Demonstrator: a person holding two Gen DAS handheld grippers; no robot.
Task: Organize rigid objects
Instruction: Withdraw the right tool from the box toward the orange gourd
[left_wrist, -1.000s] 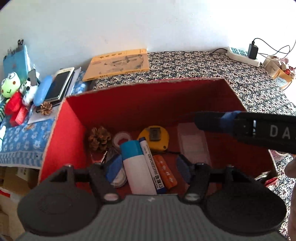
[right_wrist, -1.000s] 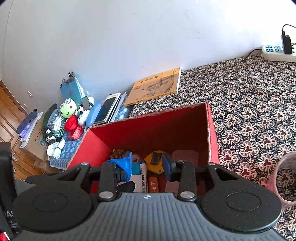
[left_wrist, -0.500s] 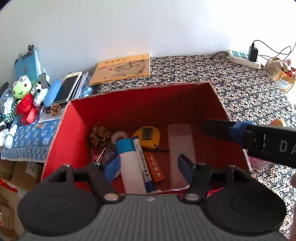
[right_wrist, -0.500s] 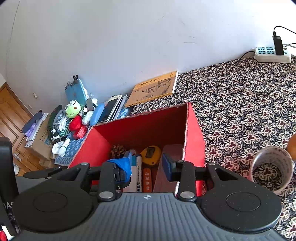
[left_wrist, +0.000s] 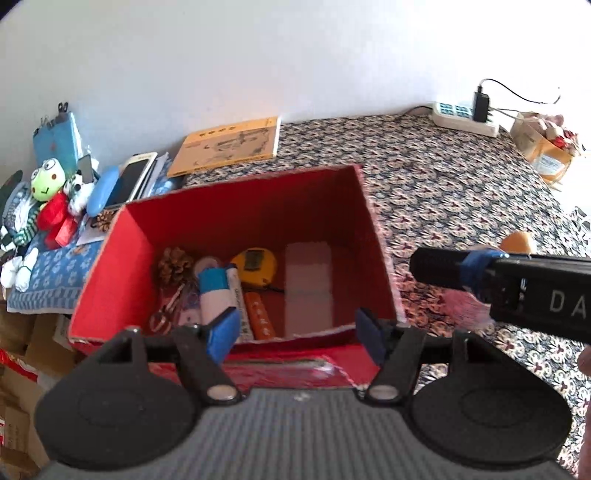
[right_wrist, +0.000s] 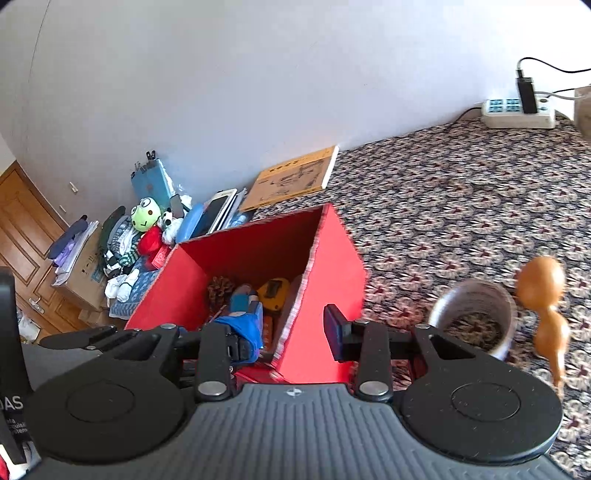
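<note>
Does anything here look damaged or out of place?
Yes. The red box has a ragged, torn near rim. Beside it on the patterned cloth, a cup lies tipped on its side next to an orange gourd.

Left gripper (left_wrist: 297, 338): fingers spread wide, blue pads facing each other, nothing between them. Right gripper (right_wrist: 295, 332): fingers likewise parted and empty, left pad wrapped in loose blue tape. Right gripper's black finger, blue-taped, visible in left wrist view, extending in from the right edge, level and apart from the left gripper.
</note>
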